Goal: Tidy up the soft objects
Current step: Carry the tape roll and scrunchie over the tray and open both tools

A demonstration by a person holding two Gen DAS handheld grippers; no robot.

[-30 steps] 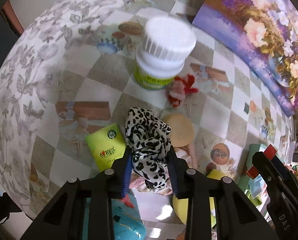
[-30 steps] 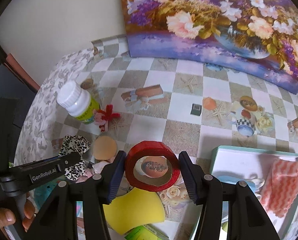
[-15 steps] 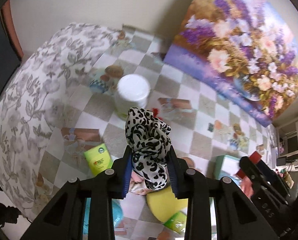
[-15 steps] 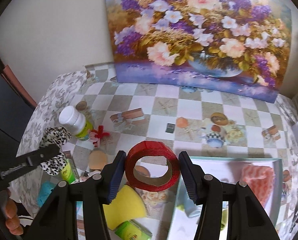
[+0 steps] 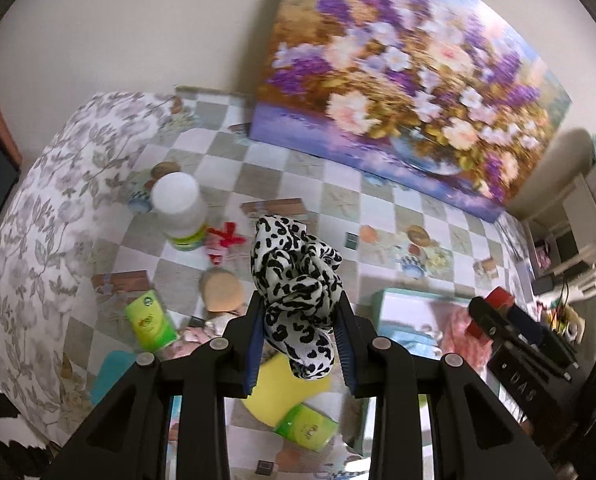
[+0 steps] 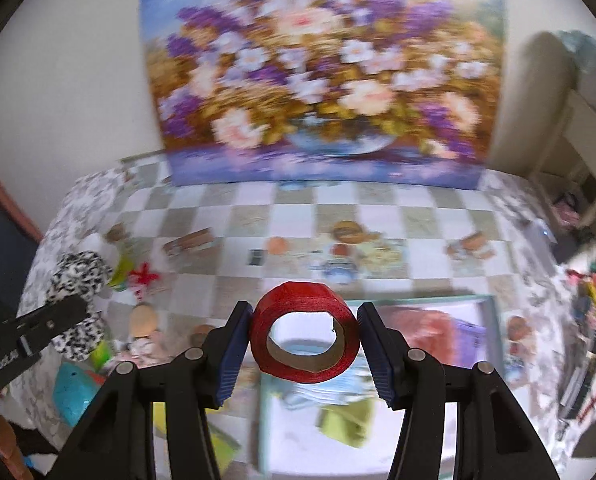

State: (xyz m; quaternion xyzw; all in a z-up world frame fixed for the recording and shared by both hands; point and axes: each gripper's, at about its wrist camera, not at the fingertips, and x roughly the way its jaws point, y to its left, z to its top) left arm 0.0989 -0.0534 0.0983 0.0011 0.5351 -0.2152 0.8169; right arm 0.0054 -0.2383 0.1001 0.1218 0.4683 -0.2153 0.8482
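Left wrist: left hand-held gripper (image 5: 299, 334) pinching scrunchie (image 5: 296, 280), aloft over desk (image 5: 381, 216); box (image 5: 397, 308) at 3 o'clock. Carry step.

Right wrist: right hand-held gripper (image 6: 305, 350) clamping tape (image 6: 303, 330) above box (image 6: 493, 344). Next, probably: lower, release inside.

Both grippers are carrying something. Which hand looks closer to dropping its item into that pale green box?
Probably the right. The right gripper, shut on the red tape roll, already hangs over the box. The left gripper, holding the leopard scrunchie, sits beside the box, over the yellow sponge.
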